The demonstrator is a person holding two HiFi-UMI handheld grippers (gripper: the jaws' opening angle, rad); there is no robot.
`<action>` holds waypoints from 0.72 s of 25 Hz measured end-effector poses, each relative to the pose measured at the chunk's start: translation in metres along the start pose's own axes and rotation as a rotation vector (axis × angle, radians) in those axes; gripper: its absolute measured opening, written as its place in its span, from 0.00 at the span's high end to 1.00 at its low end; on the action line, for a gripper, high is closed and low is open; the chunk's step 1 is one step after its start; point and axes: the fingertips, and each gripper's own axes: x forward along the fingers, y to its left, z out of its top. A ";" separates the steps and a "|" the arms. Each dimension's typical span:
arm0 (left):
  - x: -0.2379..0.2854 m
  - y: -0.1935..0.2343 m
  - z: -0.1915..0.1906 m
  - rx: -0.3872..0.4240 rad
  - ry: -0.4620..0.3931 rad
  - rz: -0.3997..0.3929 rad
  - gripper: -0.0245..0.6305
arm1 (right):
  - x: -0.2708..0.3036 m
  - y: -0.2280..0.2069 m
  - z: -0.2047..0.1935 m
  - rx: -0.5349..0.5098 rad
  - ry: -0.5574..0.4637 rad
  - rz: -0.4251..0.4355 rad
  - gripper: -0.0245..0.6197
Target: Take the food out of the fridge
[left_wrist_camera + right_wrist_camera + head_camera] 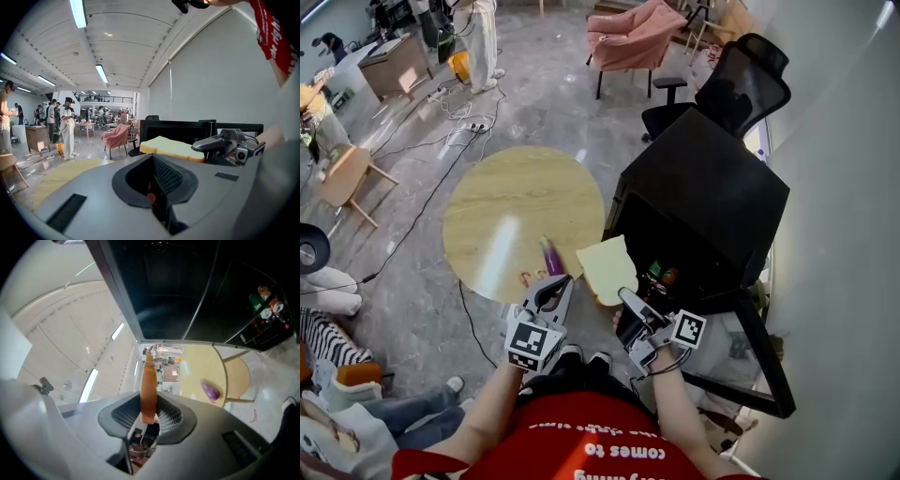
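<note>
Red shirt (591,436) lowest in view, right gripper (623,298) pinched a bread slice (607,267) just off the round table's (511,202) near right edge, before the open black fridge (703,197), left gripper (555,289) jaws pressed together, empty, purple eggplant (551,255) lay by the table's near edge.

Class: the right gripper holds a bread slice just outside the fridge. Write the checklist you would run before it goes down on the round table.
1. Bread slice clamped between the right gripper jaws: ok.
2. Slice clear of the fridge: ok.
3. Bare space on the round table: ok; a purple item lies near its close edge.
4. Left gripper free: ok, jaws together on nothing.
5. Fridge emptied: not ok, bottles are inside.
6. Slice firm enough not to bend: cannot tell.
</note>
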 end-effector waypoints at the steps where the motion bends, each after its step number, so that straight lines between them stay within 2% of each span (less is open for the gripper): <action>1: -0.001 0.000 0.002 0.001 -0.006 0.004 0.96 | 0.001 0.007 -0.001 -0.023 0.016 0.020 0.81; 8: -0.013 -0.002 0.021 0.024 -0.058 0.023 0.96 | 0.012 0.043 -0.003 -0.239 0.072 0.040 0.81; 18: -0.025 -0.003 0.039 0.021 -0.109 0.044 0.96 | 0.018 0.067 -0.008 -0.300 0.097 0.111 0.81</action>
